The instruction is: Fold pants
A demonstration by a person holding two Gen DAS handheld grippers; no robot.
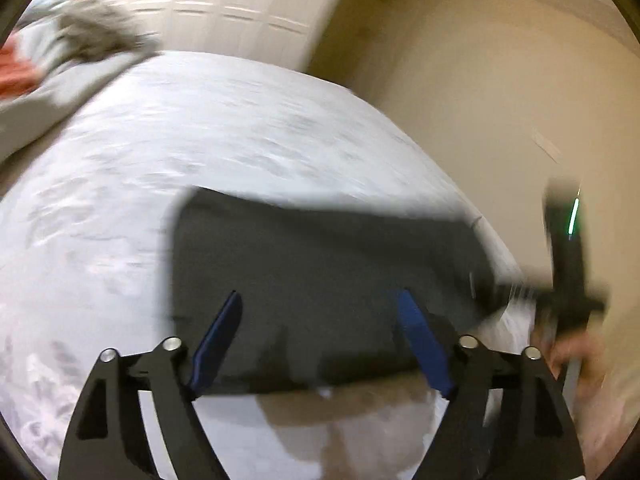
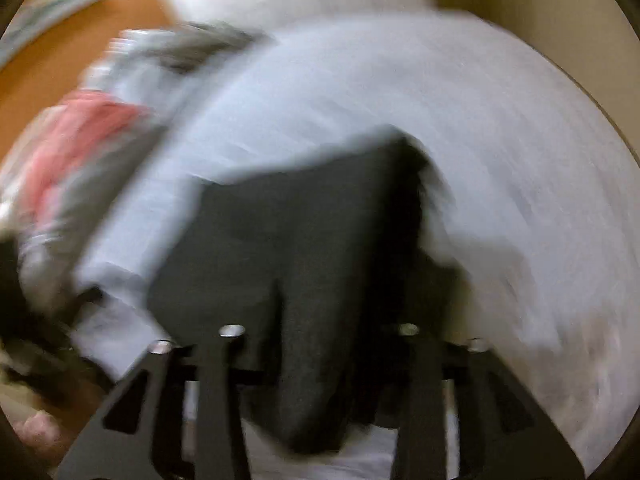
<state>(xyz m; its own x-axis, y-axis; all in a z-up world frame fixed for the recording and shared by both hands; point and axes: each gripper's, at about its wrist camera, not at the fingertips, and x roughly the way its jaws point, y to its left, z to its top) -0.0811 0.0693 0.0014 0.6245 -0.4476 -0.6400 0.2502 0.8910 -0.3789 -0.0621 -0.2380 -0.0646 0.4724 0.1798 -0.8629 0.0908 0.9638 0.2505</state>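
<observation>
White patterned bedding (image 1: 192,168) covers the bed we work on, with pale cabinet doors (image 1: 224,4) behind it and a beige floor (image 1: 480,80) to the side; both views are smeared with motion blur. We count one pair of dark grey pants (image 1: 320,280), lying on the bed as a broad folded slab near the bed's edge. From the left wrist view, our left gripper (image 1: 320,344) hovers just over the near edge of the pants with its two blue fingers (image 1: 220,340) spread wide apart and nothing between them. At the right edge of that view we see the other handheld tool as a black blurred shape with one green light (image 1: 574,216), near the far right corner of the pants. From the right wrist view, the pants (image 2: 304,240) fill the centre, and a hanging fold of the dark fabric drops down between the arms of our right gripper (image 2: 320,360); its fingertips are hidden behind the cloth, so we cannot tell whether the jaws are closed on it. At the bed's far end we count one heap of other clothes: a grey garment (image 2: 188,48) and a red one (image 2: 88,128), well apart from the pants. One orange-brown wooden surface (image 2: 80,60) shows beyond the heap.
</observation>
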